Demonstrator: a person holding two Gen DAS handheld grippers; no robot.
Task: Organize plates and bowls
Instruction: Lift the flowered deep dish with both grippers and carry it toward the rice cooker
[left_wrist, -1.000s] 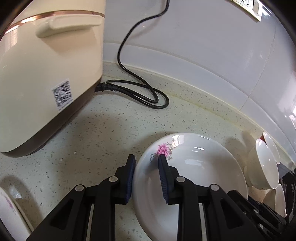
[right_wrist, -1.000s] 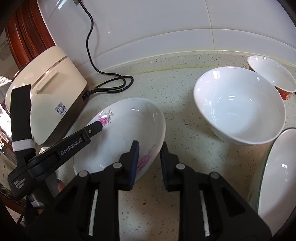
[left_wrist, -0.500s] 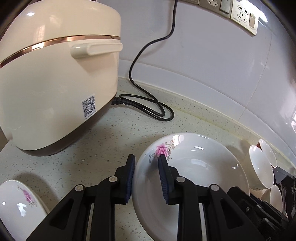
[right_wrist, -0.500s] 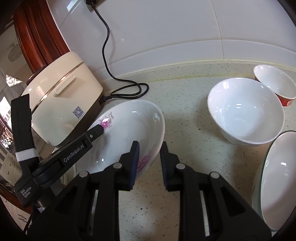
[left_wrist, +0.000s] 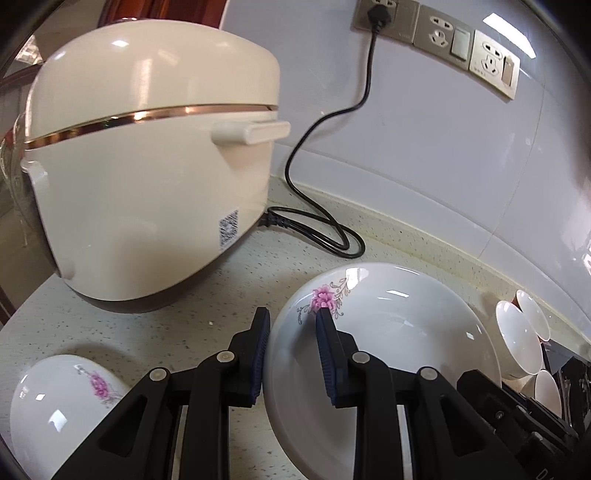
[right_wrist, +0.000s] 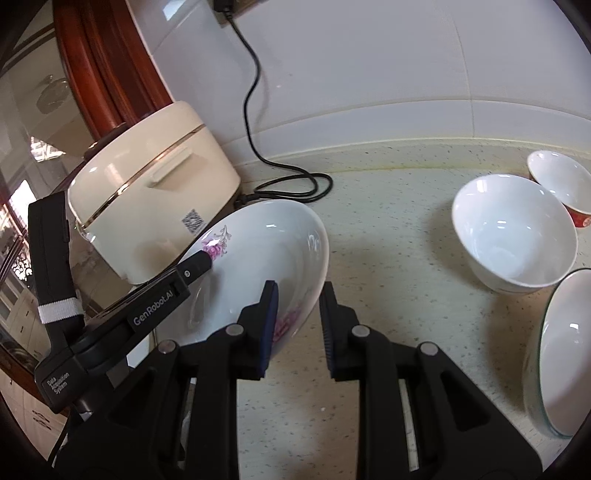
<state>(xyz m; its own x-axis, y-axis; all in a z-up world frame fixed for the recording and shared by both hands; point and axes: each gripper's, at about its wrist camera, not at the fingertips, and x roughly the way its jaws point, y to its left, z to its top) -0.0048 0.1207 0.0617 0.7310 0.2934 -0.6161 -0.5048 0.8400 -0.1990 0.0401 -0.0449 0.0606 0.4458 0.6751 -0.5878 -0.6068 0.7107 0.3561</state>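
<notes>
Both grippers — left gripper (left_wrist: 291, 350) and right gripper (right_wrist: 297, 325) — are clamping opposite rims of the flowered plate (right_wrist: 266, 258), holding it above the counter (right_wrist: 388, 258). Sorting is barely underway — 2 bowls (right_wrist: 513, 229) are sitting loose.

Flowered plate (left_wrist: 388, 332) raised off the counter (left_wrist: 147, 332), both tongs pulled back

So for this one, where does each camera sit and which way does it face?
Left wrist: on the left tool, angled down at the flowered plate it grips, with the rice cooker behind.
Right wrist: on the right tool, gripping the plate's opposite rim; a white bowl sits further right.
Shared: plate, cooker, left tool.
</notes>
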